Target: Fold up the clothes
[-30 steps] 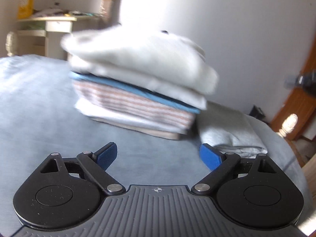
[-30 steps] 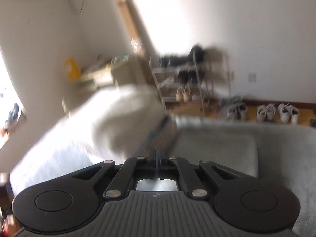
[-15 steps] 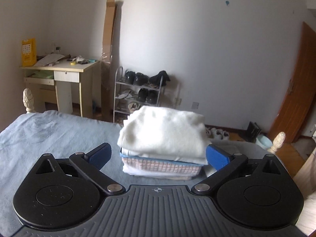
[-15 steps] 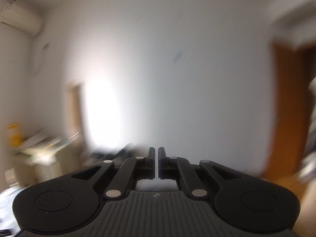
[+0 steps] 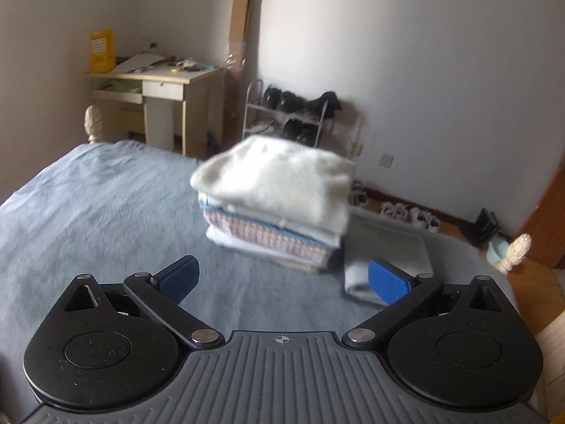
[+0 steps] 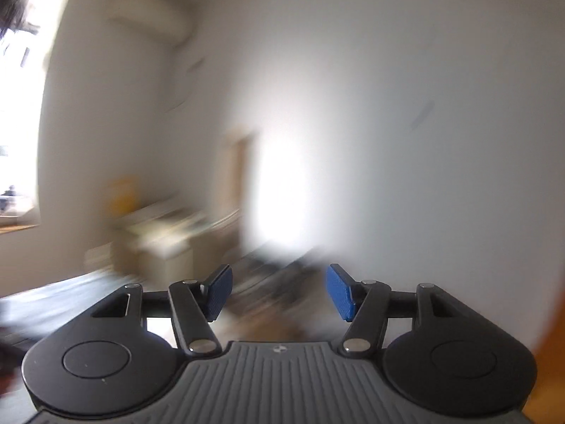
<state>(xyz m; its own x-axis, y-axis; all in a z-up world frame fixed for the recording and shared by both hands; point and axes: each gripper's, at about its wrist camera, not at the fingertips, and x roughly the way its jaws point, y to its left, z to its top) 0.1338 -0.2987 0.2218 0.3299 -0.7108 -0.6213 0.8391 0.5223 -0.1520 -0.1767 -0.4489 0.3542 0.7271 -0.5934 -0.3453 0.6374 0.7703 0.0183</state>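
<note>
A stack of folded clothes [image 5: 275, 205] sits on the blue-grey bed [image 5: 88, 212], with a thick white garment on top and striped, blue and white pieces under it. A folded grey garment [image 5: 388, 247] lies just right of the stack. My left gripper [image 5: 282, 281] hovers open above the bed, short of the stack, with nothing between its blue pads. In the right wrist view everything is blurred by motion; my right gripper [image 6: 279, 291] is open and empty, pointing at the wall and furniture, and no clothes show there.
Beyond the bed stand a desk [image 5: 159, 84] with clutter, a shoe rack [image 5: 293, 116] and shoes on the floor [image 5: 406, 210]. Bedposts [image 5: 93, 123] [image 5: 515, 251] mark the far corners. A wooden door [image 5: 551, 219] is at the right.
My right gripper has opened from shut while swinging fast across the room. The left gripper stayed open and tilted back down toward the bed and stack.
</note>
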